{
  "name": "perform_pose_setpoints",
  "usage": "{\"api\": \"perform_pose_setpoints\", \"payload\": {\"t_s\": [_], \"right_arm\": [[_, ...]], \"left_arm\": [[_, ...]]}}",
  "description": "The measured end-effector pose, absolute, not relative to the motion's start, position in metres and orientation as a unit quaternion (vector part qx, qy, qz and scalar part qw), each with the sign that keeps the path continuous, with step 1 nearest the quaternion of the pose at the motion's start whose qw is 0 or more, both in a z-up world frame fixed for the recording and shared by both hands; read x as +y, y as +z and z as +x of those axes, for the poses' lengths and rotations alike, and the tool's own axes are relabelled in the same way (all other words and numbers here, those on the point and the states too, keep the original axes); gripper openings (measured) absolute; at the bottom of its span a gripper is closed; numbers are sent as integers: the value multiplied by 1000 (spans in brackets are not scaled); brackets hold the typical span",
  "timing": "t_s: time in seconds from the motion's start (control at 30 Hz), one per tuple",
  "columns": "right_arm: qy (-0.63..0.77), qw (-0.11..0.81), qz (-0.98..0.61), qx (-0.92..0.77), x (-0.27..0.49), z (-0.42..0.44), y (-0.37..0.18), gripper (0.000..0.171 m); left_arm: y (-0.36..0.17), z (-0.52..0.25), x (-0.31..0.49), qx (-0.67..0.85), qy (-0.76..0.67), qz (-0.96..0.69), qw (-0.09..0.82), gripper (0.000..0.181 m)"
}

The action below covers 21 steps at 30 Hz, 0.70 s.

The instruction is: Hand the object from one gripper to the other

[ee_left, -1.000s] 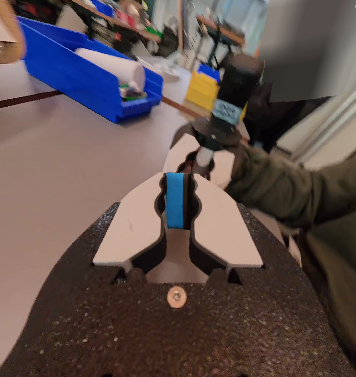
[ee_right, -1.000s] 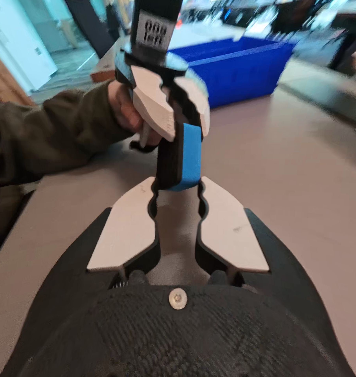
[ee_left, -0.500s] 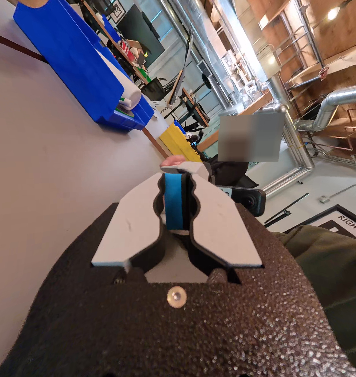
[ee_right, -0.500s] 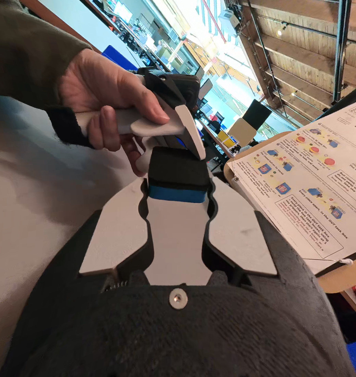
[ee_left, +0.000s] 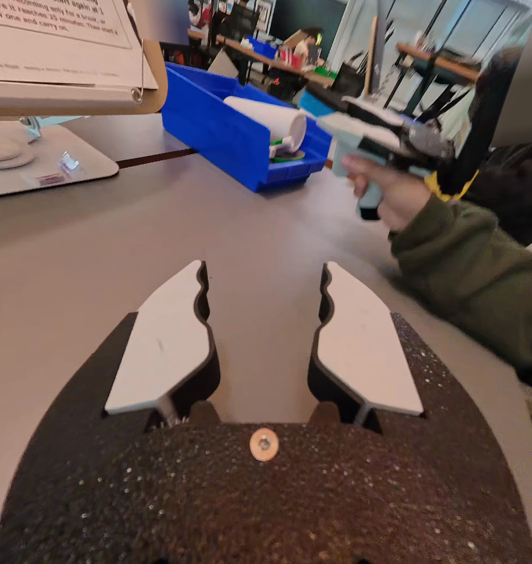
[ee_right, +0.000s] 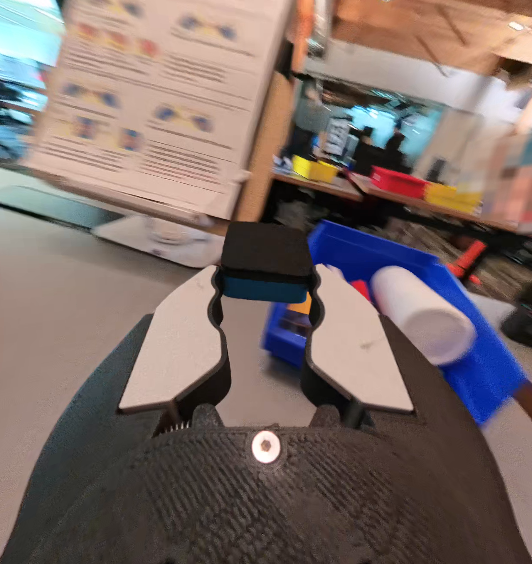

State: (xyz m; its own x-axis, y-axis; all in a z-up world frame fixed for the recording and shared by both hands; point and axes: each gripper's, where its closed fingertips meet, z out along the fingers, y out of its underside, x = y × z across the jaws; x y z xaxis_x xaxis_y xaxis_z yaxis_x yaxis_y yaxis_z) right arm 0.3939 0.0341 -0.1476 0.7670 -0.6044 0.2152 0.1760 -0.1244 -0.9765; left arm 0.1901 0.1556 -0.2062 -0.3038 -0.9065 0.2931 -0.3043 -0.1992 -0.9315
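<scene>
In the right wrist view my right gripper [ee_right: 265, 276] is shut on a small block with a black top and a blue underside [ee_right: 264, 262]; both pads press on its sides at the fingertips and it is held above the grey table [ee_right: 75, 290]. In the left wrist view my left gripper [ee_left: 263, 274] is wide open with nothing between its fingers, low over the table [ee_left: 167, 229]. The right gripper [ee_left: 377, 143], in a person's hand, shows blurred at the upper right of that view; the block is not visible there.
A blue bin [ee_left: 228, 131] holding a white roll [ee_left: 271, 117] stands at the back of the table; it also shows in the right wrist view [ee_right: 411, 274]. A printed sheet on a board [ee_left: 60, 45] over a white stand base [ee_left: 45, 158] stands at the back left. A green sleeve [ee_left: 472, 280] crosses the right side. About 25 cm separates my left fingertips from my right.
My left gripper opened and let go of the block, which now stays in my right gripper. The two grippers have moved apart and both views have swung back level over the table.
</scene>
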Motion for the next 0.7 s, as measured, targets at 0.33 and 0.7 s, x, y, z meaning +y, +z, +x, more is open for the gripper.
{"api": "perform_pose_setpoints", "payload": {"t_s": [0.33, 0.7], "right_arm": [[-346, 524, -720, 297, 14, 552, -164, 56], [-363, 460, -765, 270, 31, 564, -199, 86]], "left_arm": [[-206, 189, 168, 564, -563, -532, 287, 62], [-205, 188, 173, 563, -556, -541, 284, 64]]}}
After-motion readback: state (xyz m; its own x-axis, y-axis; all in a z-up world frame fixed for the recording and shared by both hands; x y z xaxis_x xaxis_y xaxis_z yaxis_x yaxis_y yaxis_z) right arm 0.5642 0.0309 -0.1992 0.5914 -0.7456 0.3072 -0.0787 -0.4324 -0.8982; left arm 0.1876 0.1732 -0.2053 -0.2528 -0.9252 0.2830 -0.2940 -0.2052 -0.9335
